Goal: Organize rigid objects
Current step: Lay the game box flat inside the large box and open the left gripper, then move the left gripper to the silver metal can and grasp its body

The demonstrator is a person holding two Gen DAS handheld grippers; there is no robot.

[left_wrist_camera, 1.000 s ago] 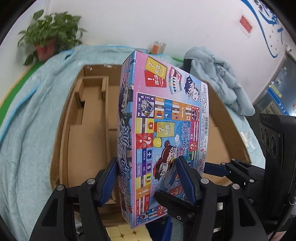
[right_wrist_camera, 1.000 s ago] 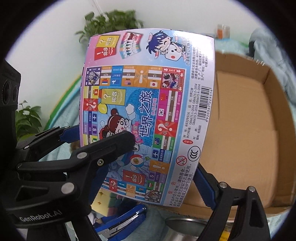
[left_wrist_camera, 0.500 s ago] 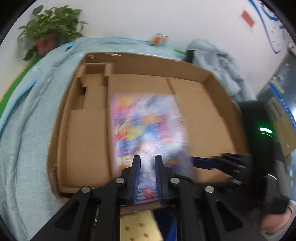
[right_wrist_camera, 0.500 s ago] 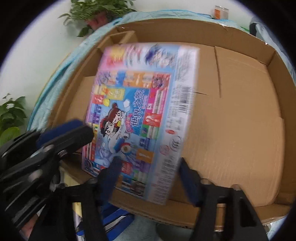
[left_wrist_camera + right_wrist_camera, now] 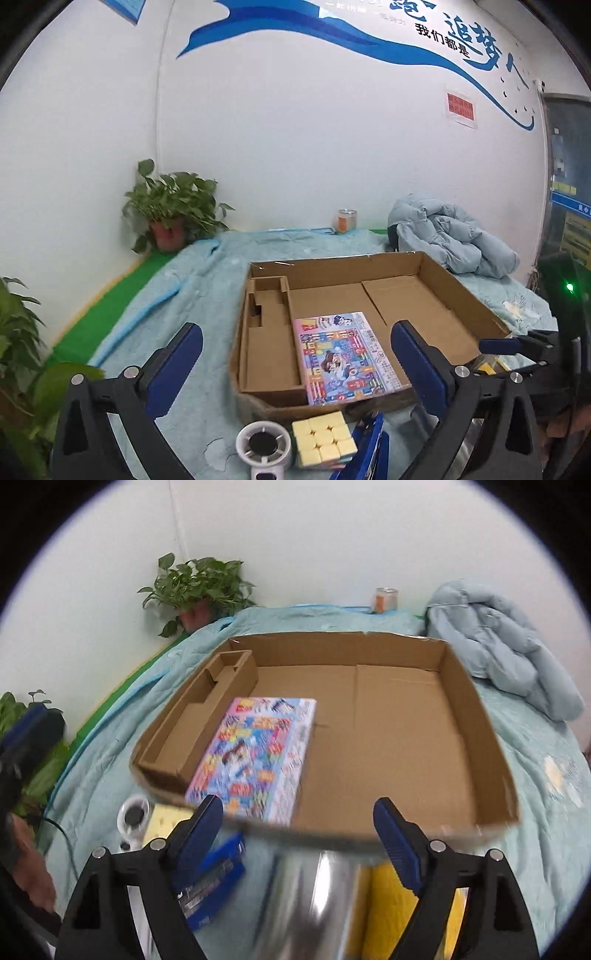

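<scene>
Two grippers in view, neither gripping anything. Left gripper (image 5: 295, 365): jaws spread wide and opening, blue pads well apart, nothing between them. Right gripper (image 5: 299, 830): jaws parted and opening; pads press on nothing.

Game box (image 5: 345, 360) lies flat, printed face up, inside the cardboard tray (image 5: 458, 295). It sits in the large compartment, at about 7 o'clock of the tray floor, its left long edge against the divider of the narrow left-hand compartment and its near end at the tray's front wall. Rest of the large compartment is bare cardboard.

In front of the tray's front wall, on the light blue blanket (image 5: 192, 295), left wrist view: small white fan (image 5: 263, 445) at 6 o'clock of the picture; yellow puzzle cube (image 5: 323, 437) just beside it on its right; blue stapler (image 5: 365, 448) just right of the cube. Right wrist view: shiny metal cylinder (image 5: 314, 901), blurred, between the pads at 6 o'clock, with something yellow to its right, too blurred to tell.

Background: potted plant (image 5: 173, 206) at the tray's 11 o'clock by the wall; small jar (image 5: 347, 220) at 12 o'clock; pale blue padded jacket (image 5: 454, 236) heaped at 1 o'clock.
</scene>
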